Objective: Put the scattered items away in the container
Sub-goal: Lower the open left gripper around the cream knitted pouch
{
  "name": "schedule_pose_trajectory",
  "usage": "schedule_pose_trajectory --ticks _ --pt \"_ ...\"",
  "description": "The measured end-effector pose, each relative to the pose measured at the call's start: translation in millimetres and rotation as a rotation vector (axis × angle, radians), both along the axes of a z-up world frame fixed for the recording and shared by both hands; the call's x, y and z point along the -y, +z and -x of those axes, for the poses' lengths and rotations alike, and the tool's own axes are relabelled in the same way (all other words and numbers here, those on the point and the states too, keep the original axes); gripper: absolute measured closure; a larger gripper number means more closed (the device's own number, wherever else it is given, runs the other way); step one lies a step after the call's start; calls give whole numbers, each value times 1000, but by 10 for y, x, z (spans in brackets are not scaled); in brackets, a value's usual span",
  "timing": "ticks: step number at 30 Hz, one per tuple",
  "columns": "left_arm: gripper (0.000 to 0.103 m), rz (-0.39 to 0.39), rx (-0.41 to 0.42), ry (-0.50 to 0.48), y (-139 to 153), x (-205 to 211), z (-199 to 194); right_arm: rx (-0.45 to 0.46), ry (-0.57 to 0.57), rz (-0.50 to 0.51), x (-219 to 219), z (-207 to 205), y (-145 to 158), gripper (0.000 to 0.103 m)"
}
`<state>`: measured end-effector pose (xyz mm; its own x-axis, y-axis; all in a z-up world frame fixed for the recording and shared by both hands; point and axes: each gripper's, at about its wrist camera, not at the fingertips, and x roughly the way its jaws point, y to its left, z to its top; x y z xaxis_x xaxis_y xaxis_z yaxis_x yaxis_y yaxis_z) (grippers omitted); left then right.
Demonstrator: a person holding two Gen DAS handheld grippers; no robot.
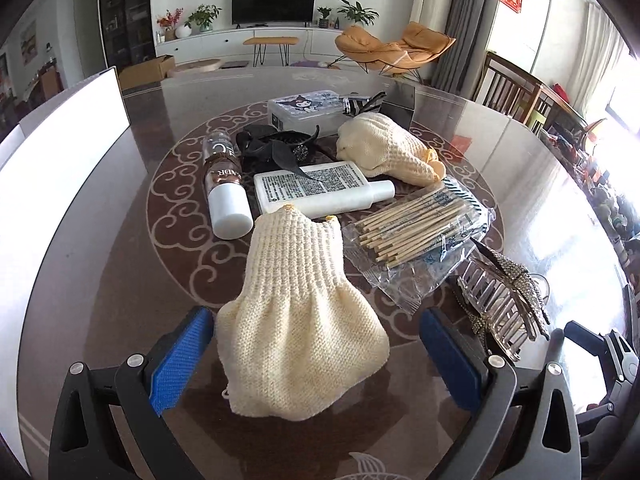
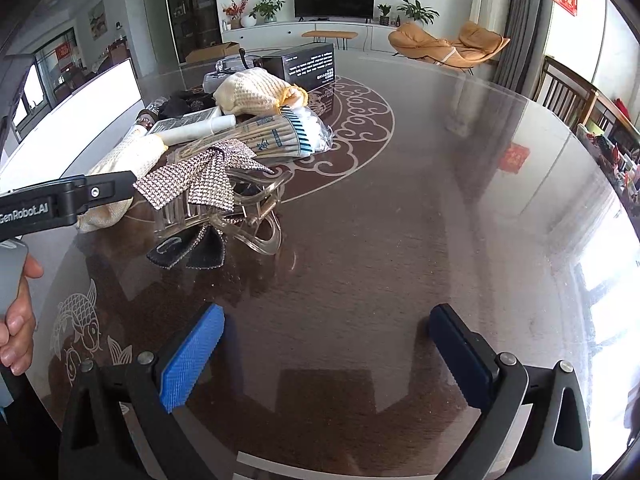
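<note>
A cream knitted piece (image 1: 298, 320) lies between the open fingers of my left gripper (image 1: 316, 354), its lower edge at the blue pads (image 1: 182, 356). Behind it lie a white flat bottle (image 1: 320, 188), a brown bottle with a white cap (image 1: 225, 188), a black hair clip (image 1: 280, 146), a second cream knit (image 1: 384, 148), a bag of wooden sticks (image 1: 420, 232) and a rhinestone claw clip (image 1: 504, 300). A clear lidded box (image 1: 308, 114) stands at the back. My right gripper (image 2: 326, 354) is open over bare table, right of the rhinestone claw clip (image 2: 216, 200).
A black carton (image 2: 308, 65) stands behind the pile. A white board (image 1: 60, 168) leans at the table's left edge. A hand (image 2: 18, 320) holds the left gripper's handle. Wooden chairs (image 1: 516, 92) stand at the far right of the round glass-topped table (image 2: 440, 200).
</note>
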<state>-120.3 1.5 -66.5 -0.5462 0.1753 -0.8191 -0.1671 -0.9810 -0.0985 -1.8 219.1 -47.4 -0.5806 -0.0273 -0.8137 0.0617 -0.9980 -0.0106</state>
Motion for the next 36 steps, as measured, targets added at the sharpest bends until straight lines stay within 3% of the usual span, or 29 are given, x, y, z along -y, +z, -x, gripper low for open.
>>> schedule_pose_trajectory --ticks 8,36 --pt "0 102 29 -3 -162 -50 102 0 -6 -1 3 11 -6 0" --pt "0 98 18 -3 -191 -42 82 -1 -9 0 2 18 -12 0"
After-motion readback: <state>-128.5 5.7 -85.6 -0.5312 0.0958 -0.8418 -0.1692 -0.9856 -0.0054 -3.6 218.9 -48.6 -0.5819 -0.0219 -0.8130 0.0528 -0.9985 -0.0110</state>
